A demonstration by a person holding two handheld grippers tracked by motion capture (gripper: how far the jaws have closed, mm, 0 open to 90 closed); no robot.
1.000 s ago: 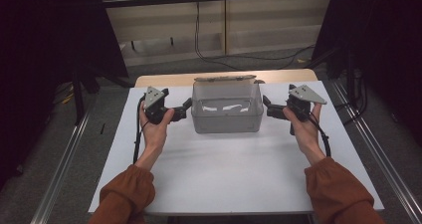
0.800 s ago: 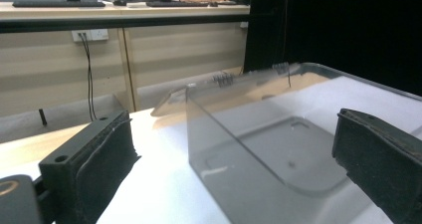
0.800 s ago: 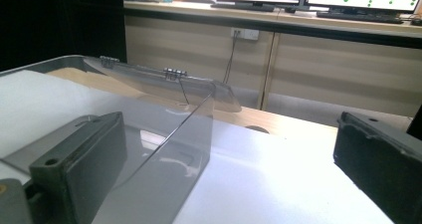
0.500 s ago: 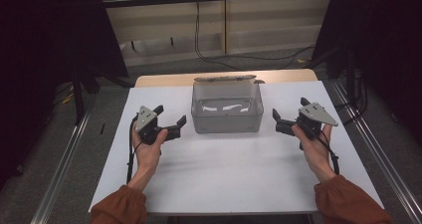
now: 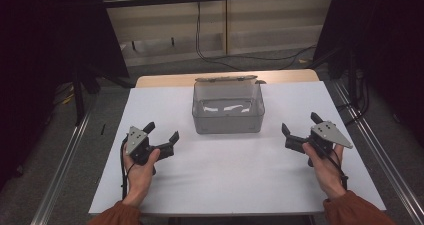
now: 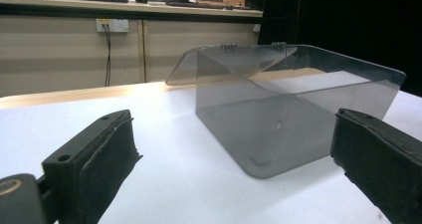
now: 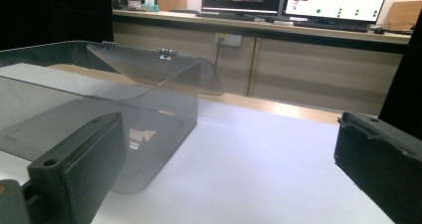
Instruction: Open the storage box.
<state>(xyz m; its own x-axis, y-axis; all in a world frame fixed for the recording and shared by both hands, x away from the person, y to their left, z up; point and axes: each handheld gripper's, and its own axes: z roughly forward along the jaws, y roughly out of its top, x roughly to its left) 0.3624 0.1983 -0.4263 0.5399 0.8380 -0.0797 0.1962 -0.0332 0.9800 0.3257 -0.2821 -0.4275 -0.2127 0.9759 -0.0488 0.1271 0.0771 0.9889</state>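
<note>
A clear grey plastic box (image 5: 228,109) stands at the back middle of the white table (image 5: 235,170), its hinged lid (image 5: 226,78) tipped open behind it. The box (image 6: 293,109) is empty inside, as the right gripper view also shows of the box (image 7: 94,114). My left gripper (image 5: 161,130) is held low at the front left, open, pointing toward the box with nothing between its jaws. My right gripper (image 5: 299,124) is at the front right, open and empty, also well apart from the box.
A wooden strip (image 5: 165,80) runs along the table's far edge. Beyond it are cabinets with a wall socket (image 6: 112,25) and hanging cables (image 5: 200,40). Monitors (image 7: 293,0) stand on a counter. Metal rails (image 5: 65,160) flank the table on both sides.
Both grippers have drawn back from the box's sides toward the table's front and outward. The box has stayed in place.
</note>
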